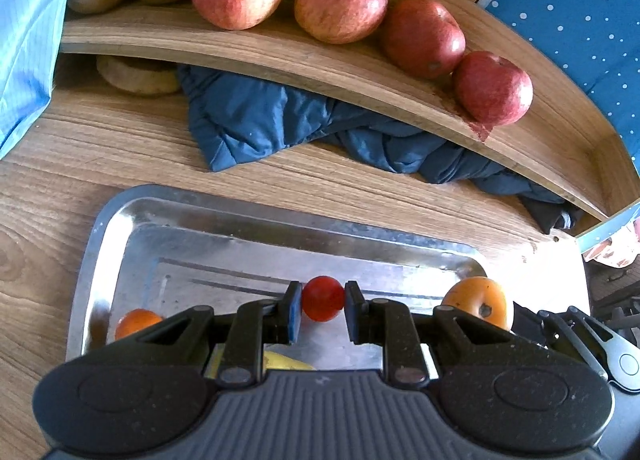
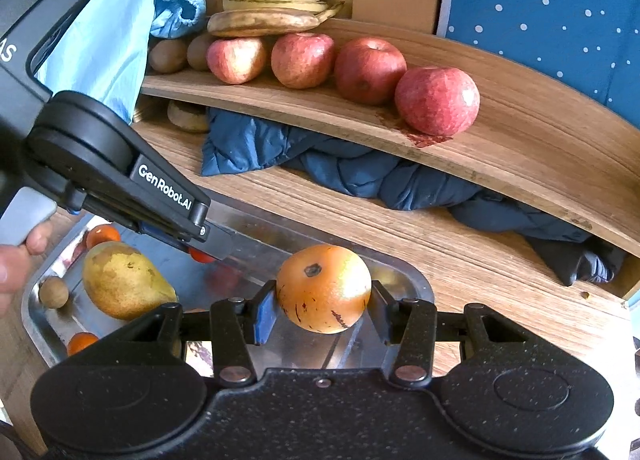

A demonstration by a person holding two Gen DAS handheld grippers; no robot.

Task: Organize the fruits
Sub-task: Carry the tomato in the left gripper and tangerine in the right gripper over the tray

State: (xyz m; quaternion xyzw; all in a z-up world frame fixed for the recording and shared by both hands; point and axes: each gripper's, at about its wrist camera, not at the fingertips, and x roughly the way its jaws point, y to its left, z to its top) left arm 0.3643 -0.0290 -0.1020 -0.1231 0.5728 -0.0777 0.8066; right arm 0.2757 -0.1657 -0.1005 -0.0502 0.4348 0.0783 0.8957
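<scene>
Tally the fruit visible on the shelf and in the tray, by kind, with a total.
Apples: 4
Bananas: 3
Kiwis: 3
Pear: 1
Large orange fruit: 1
Small orange fruits: 2
Small red fruit: 1
Total: 15

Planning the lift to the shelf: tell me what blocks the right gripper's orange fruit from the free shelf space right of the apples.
Nothing visible blocks it. The orange fruit sits between the right gripper fingers over the tray; the shelf beyond the rightmost apple lies bare.
</scene>
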